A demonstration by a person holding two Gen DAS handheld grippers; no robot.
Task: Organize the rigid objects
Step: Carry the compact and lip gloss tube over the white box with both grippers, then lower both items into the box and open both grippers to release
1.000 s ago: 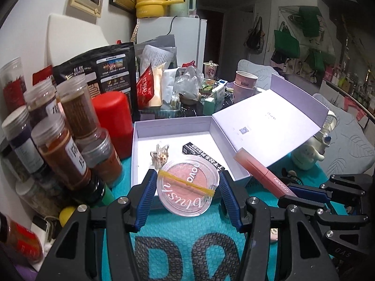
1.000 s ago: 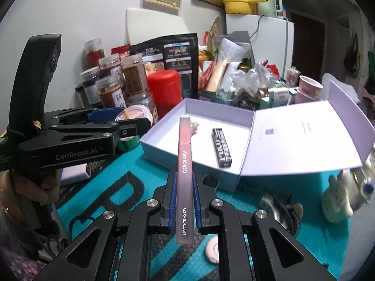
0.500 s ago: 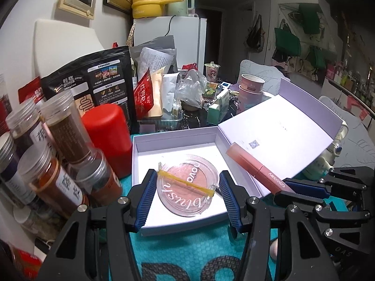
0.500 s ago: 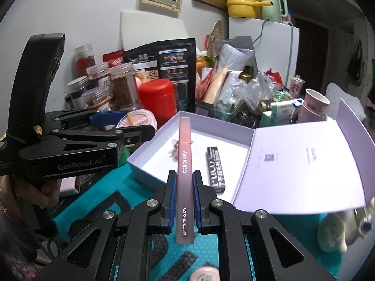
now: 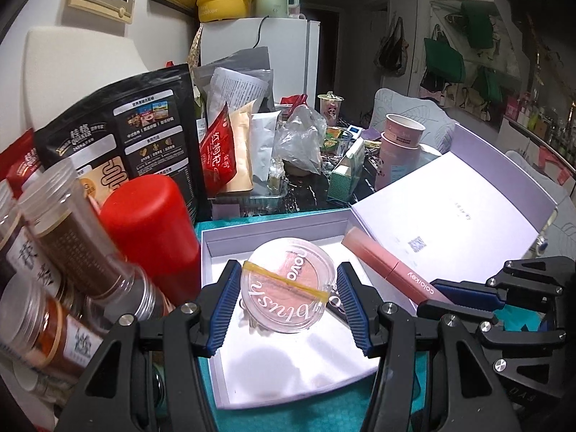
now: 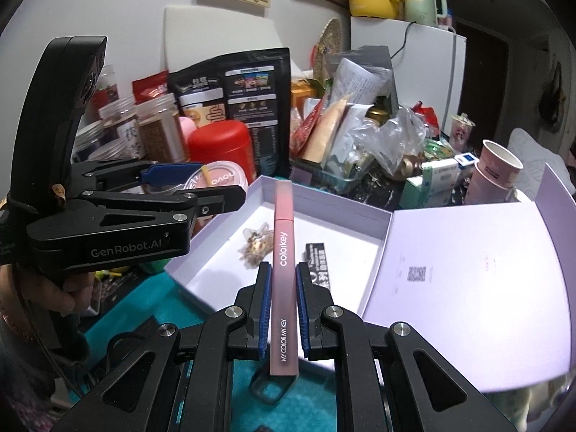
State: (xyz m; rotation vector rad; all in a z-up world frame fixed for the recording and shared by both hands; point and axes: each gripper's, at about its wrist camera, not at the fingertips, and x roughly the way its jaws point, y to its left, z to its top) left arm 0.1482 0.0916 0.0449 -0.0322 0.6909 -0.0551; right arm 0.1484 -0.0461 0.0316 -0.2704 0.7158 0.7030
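My left gripper (image 5: 288,271) is shut on a round clear blush compact (image 5: 288,288) with a yellow rubber band across it. It hangs over the near part of the open white box (image 5: 273,228). My right gripper (image 6: 283,270) is shut on a long pink colorkey tube (image 6: 284,248), which points forward over the box's front wall (image 6: 201,288). In the box lie a small beige trinket (image 6: 257,244) and a black stick-shaped pack (image 6: 316,255). The left gripper (image 6: 216,183) and the compact (image 6: 228,178) appear at the left of the right wrist view. The tube (image 5: 388,270) crosses the box's right edge.
The box's lid (image 6: 468,280) lies open to the right. A red canister (image 5: 151,223) and spice jars (image 5: 72,237) crowd its left side. Behind stand a black pouch (image 5: 118,136), bags and paper cups (image 5: 399,144). A teal mat (image 6: 172,309) is underneath. A hand (image 6: 61,291) holds the left gripper.
Both grippers have moved forward together. The compact, earlier short of the box's front wall, now hangs over its inside. The tube's tip now reaches over the box.
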